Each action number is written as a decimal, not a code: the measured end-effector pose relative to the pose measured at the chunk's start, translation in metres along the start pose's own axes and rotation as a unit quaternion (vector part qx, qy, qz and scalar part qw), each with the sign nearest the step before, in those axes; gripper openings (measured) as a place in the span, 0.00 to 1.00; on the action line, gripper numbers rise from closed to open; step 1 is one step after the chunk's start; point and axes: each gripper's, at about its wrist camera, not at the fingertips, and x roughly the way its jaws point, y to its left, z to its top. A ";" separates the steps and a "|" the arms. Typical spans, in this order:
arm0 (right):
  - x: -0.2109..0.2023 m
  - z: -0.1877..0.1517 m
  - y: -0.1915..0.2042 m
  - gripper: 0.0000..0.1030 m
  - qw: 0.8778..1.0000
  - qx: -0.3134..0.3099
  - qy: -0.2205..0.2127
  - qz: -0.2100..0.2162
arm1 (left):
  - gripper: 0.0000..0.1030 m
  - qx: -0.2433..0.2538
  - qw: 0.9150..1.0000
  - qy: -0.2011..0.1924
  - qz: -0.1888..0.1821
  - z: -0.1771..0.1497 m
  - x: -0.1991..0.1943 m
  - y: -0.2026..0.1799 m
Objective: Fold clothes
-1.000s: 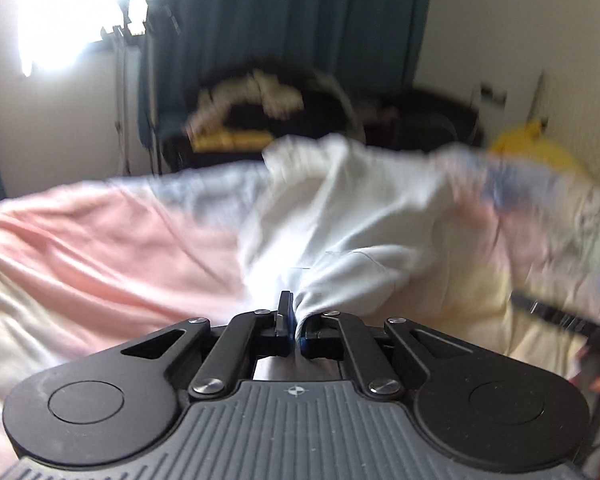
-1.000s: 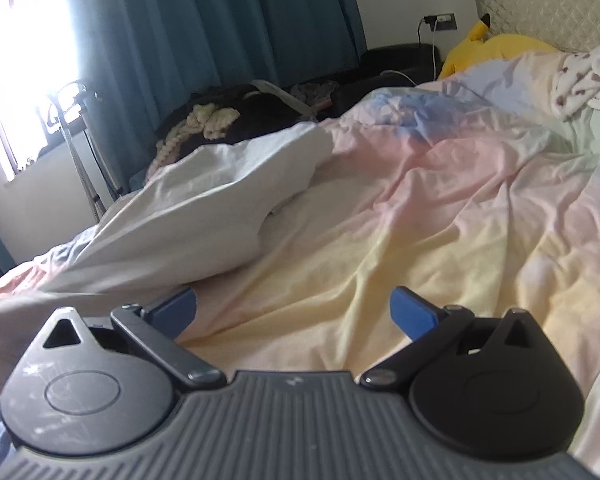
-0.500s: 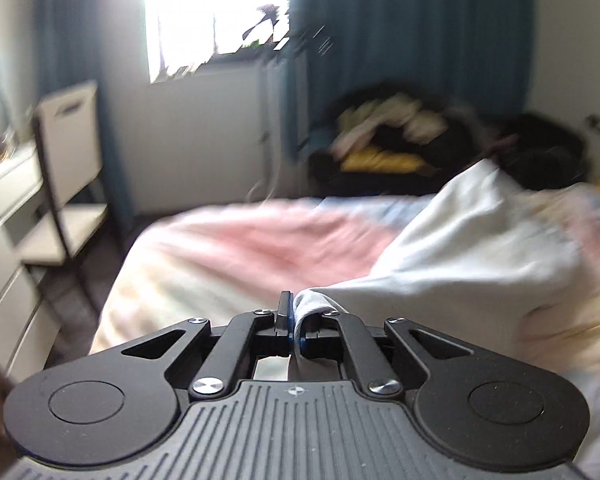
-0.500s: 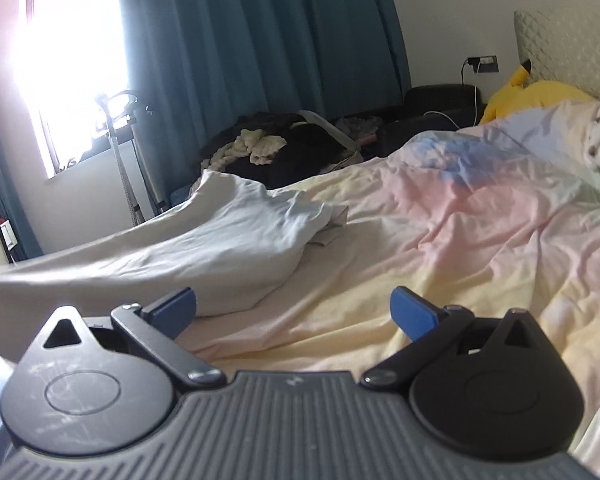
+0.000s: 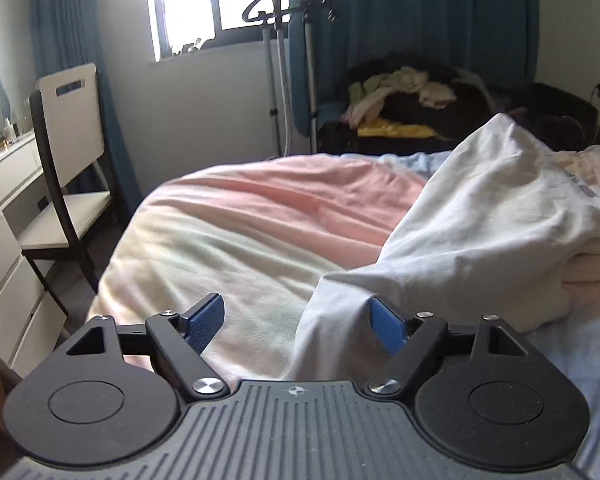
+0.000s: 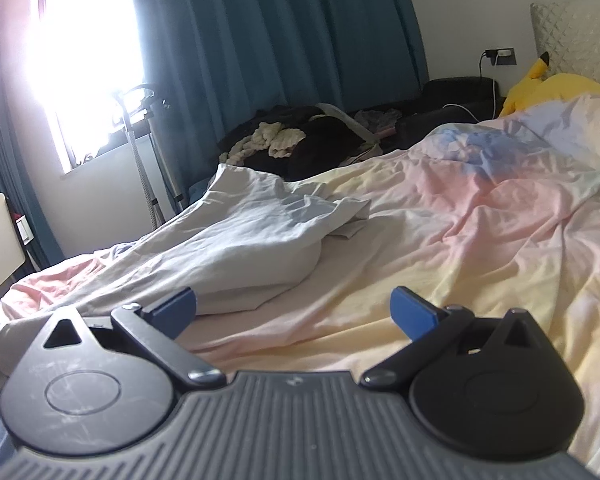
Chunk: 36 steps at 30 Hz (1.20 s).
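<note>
In the left wrist view, the left gripper (image 5: pixel 298 322) sits at the bottom of the frame, level and pointing out across the bed. Its two blue fingers (image 5: pixel 204 322) are spread wide and hold nothing. A corner of the white shirt (image 5: pixel 480 216) hangs down between the fingers, close to the right one. I cannot tell if it touches it. The rest of the shirt is bunched in a heap on the right side of the frame. It lies on the bedspread (image 5: pixel 260 220), which is pink, yellow and pale blue. A white chair (image 5: pixel 66 152) stands at the left. A pile of clothes (image 5: pixel 400 96) sits at the upper right, in front of the blue curtain (image 5: pixel 420 20).

In the right wrist view, the right gripper (image 6: pixel 292 312) is low at the bottom of the frame, just above the bedspread (image 6: pixel 480 232). It is level and points up the bed. Its blue fingers (image 6: pixel 414 312) are spread wide too, with nothing between them. The white shirt (image 6: pixel 260 232) lies crumpled at the left middle of the frame, just past the left finger. A yellow soft toy (image 6: pixel 556 88) rests at the upper right. The bright window (image 6: pixel 84 60) is at the upper left.
</note>
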 end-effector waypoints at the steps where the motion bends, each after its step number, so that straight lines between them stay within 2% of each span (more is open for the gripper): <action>1: 0.000 0.000 0.000 1.00 1.000 0.002 0.000 0.001 | 0.80 0.002 1.000 -0.008 -0.003 0.001 -0.006 0.001; 3: 0.000 0.002 -0.002 1.00 1.000 0.011 -0.003 0.006 | 0.80 0.031 0.999 -0.025 -0.029 0.008 -0.017 -0.014; 6: 0.001 0.005 -0.005 1.00 1.000 0.026 -0.004 0.009 | 0.81 0.094 0.992 -0.037 -0.079 0.020 -0.024 -0.063; 8: 0.002 0.005 -0.007 1.00 0.999 0.033 0.001 0.010 | 0.81 0.142 0.983 -0.032 -0.113 0.024 -0.017 -0.106; 10: 0.002 0.005 -0.008 1.00 0.999 0.036 0.006 0.007 | 0.81 0.188 0.971 -0.026 -0.149 0.022 -0.006 -0.151; 13: 0.002 0.004 -0.011 1.00 0.999 0.038 0.007 0.002 | 0.80 0.231 0.960 0.011 -0.155 0.016 0.021 -0.212; 19: 0.006 0.004 -0.014 1.00 0.999 0.046 0.008 0.004 | 0.68 0.239 0.960 0.081 -0.120 0.001 0.074 -0.277; 23: 0.013 0.003 -0.016 1.00 0.999 0.050 0.011 0.010 | 0.49 0.214 0.969 0.096 -0.079 -0.008 0.104 -0.287; 25: 0.017 0.002 -0.017 1.00 0.999 0.051 0.014 0.013 | 0.29 0.202 0.973 0.089 -0.069 -0.010 0.109 -0.287; 27: 0.021 0.000 -0.017 1.00 0.999 0.047 0.015 0.014 | 0.06 0.188 0.976 0.087 -0.072 -0.009 0.109 -0.283; 31: 0.027 -0.003 -0.011 1.00 1.000 0.020 0.014 0.018 | 0.05 0.115 0.986 0.058 -0.108 0.004 0.073 -0.265; 34: 0.028 -0.007 -0.001 1.00 1.000 -0.011 0.011 0.027 | 0.05 0.072 0.985 0.013 -0.156 0.009 0.030 -0.246; 36: 0.029 -0.010 0.007 1.00 0.999 -0.036 0.009 0.040 | 0.04 0.026 0.980 -0.012 -0.199 0.009 0.007 -0.227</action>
